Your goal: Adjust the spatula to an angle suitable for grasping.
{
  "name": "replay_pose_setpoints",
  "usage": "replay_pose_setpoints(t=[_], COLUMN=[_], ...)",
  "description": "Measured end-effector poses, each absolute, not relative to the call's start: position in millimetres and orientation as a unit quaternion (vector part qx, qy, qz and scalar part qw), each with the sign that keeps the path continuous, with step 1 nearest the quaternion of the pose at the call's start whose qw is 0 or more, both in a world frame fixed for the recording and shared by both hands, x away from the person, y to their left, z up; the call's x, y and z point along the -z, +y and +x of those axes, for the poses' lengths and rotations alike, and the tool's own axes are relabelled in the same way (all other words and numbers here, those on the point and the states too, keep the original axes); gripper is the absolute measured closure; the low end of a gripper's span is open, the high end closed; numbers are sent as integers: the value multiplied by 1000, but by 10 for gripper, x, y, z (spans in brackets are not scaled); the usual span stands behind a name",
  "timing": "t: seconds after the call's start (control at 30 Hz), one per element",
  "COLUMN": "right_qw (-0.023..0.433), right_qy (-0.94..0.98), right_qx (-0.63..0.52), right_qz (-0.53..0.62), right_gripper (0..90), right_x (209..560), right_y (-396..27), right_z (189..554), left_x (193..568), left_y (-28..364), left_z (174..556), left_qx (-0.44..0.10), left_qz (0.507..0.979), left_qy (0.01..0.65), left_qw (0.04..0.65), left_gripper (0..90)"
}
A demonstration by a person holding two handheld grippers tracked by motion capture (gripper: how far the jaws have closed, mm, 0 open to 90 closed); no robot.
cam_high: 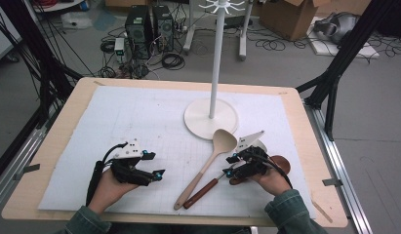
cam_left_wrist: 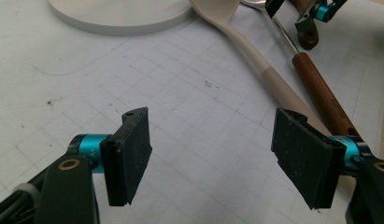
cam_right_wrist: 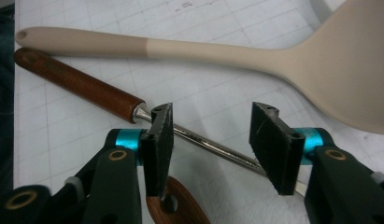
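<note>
two jaws of your right gripper stand spread astride the wood-handled utensil's metal shank, not pinching; next, close on it.

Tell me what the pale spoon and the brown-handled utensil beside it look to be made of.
Pale spoon: matte beige all over, seamless, with a darker shade toward the handle end; probably silicone or plastic, possibly painted wood. Brown-handled utensil: a glossy reddish-brown handle that looks like varnished wood, joined to a thin shiny shank, likely steel, running between the right gripper's open jaws.
</note>
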State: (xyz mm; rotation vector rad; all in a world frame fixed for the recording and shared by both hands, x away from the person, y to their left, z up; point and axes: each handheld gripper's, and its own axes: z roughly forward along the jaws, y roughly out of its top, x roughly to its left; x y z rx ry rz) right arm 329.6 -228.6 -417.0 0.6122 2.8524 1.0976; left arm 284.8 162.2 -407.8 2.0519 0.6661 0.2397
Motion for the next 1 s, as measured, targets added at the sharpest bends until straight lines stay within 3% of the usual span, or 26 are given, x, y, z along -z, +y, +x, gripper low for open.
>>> replay_pose_setpoints(t=[0.53,1.0], right_qw=[-5,-37], right_qy=[943,953], right_qx=[-310,-296], right_qz=[118,52], right_gripper=[445,539], right_x=[4290,4272], right_y=[-2153,-2126], right_z=[3341,3456], left_x=[4048,4063], left_y=[1757,1774], left_z=[2861,2875], left_qx=[-110,-108], left_qz=[827,825], left_qy=[286,292], left_qw=[472,472], left_gripper=[275,274])
